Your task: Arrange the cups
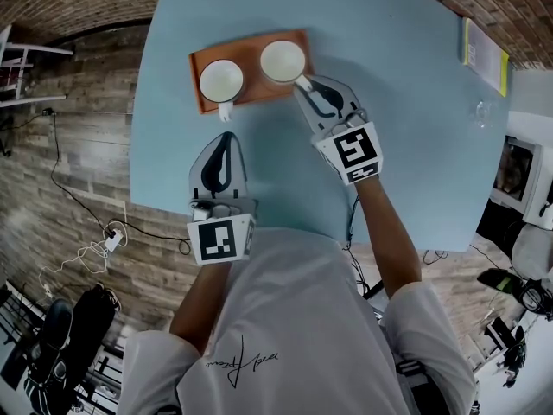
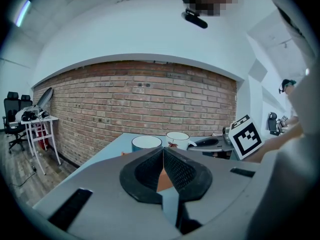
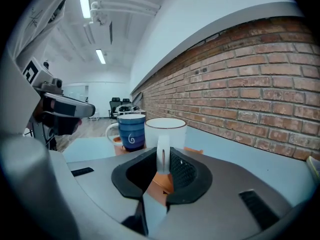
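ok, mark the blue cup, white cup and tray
blue cup [image 3: 132, 134], right gripper view, on its side wall.
white cup [image 3: 177, 135], right gripper view, on its side wall.
orange tray [image 1: 251, 52], head view, bare floor between the cups.

1. A pale blue desk [image 1: 397, 119] stands on a wood-plank floor [image 1: 78, 145].
2. An orange tray [image 1: 251, 48] lies near its far edge.
3. A yellow-edged booklet [image 1: 484, 54] rests at the right corner.
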`<state>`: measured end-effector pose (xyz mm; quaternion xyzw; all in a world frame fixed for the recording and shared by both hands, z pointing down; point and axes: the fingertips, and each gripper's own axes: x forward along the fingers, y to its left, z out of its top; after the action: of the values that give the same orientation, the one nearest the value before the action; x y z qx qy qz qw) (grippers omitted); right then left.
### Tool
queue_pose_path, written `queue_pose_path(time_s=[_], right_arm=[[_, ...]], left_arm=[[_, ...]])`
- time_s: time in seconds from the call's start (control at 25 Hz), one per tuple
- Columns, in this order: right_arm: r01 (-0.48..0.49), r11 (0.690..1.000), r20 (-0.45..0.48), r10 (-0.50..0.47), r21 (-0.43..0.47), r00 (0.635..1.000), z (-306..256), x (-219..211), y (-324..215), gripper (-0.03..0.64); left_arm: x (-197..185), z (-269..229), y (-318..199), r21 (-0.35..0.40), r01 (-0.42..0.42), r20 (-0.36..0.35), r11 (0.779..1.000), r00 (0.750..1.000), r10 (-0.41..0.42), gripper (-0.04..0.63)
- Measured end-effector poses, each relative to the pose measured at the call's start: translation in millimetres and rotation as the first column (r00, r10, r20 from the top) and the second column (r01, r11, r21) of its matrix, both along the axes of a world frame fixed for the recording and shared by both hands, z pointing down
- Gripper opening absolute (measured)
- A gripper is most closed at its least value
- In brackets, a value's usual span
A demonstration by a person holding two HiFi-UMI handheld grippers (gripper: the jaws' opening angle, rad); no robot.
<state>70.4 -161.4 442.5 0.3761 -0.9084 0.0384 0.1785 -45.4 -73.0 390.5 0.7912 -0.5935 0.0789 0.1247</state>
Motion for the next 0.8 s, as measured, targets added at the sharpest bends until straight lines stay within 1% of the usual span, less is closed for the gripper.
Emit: queue_pose_path(time_s=[0.24, 0.48, 0.64, 0.8], right_arm=[[-0.053, 0.999, 0.004, 0.052, 0.007, 0.999, -1.0, 1.7, 0.9, 0.067], [-0.114, 0.993, 0.014, 0.114, 0.010, 0.993, -1.2, 0.0, 1.8, 0.066], [-0.177, 0.984, 0.031, 0.177, 0.011, 0.984, -1.4, -2.1, 1.3, 0.064], [-0.249, 0.968, 0.063, 0.249, 0.002, 0.967, -3.3, -3.2, 2.4, 0.064]], left_arm=[[3.2, -2.8, 0.9, 0.015, 0.006, -0.004, 1.000, 1.000, -0.006, 0.011], [2.4, -3.5, 3.8, 0.013, 0.014, -0.013, 1.000, 1.000, -0.014, 0.011], [-0.7, -4.9, 4.6, 0.028, 0.020, -0.021, 0.999, 1.000, -0.020, 0.011], [-1.9, -6.5, 6.2, 0.033, 0.029, -0.029, 0.999, 0.999, -0.028, 0.011]])
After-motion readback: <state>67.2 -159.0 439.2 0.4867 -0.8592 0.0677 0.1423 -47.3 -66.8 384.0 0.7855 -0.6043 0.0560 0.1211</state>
